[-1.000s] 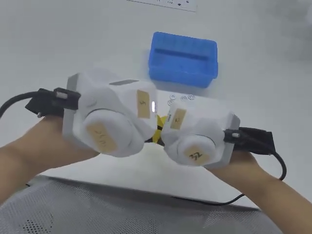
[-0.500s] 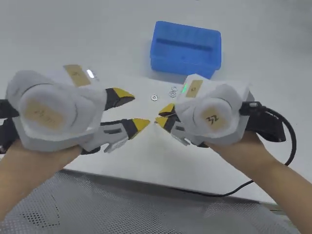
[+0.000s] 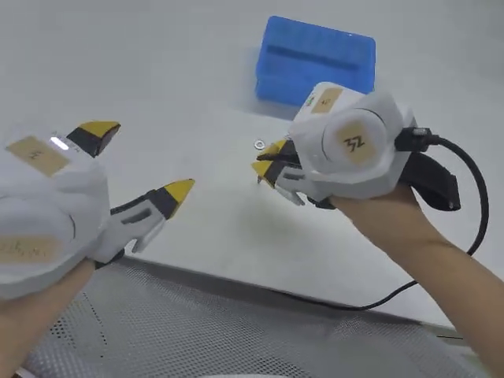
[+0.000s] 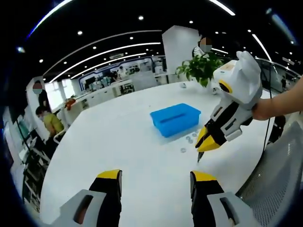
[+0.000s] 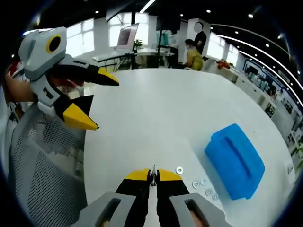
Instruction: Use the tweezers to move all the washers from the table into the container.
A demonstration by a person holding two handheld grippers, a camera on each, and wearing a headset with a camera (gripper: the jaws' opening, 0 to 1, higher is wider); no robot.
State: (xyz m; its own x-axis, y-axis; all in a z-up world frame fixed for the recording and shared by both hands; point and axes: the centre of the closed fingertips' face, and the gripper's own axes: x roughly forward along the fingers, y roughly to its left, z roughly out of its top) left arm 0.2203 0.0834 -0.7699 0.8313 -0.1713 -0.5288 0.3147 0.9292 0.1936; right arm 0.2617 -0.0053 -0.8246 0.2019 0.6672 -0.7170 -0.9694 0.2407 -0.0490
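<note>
Blue container [image 5: 235, 161] waits far right; right gripper [image 3: 266, 160] is clamped on tweezers [image 5: 153, 175], aimed at nearby washers [image 5: 179, 170]. Left gripper [image 3: 138, 161] hangs apart, empty, aside.

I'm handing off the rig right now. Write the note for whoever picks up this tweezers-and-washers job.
Left gripper: open and empty, held above the table.
Right gripper: shut on the tweezers, with no washer seen at their tip.
Washers: five show on the table beside the blue container. The nearest washer lies just ahead of the tweezers.
Done: tweezers in hand.
To do: carry every washer into the container.
</note>
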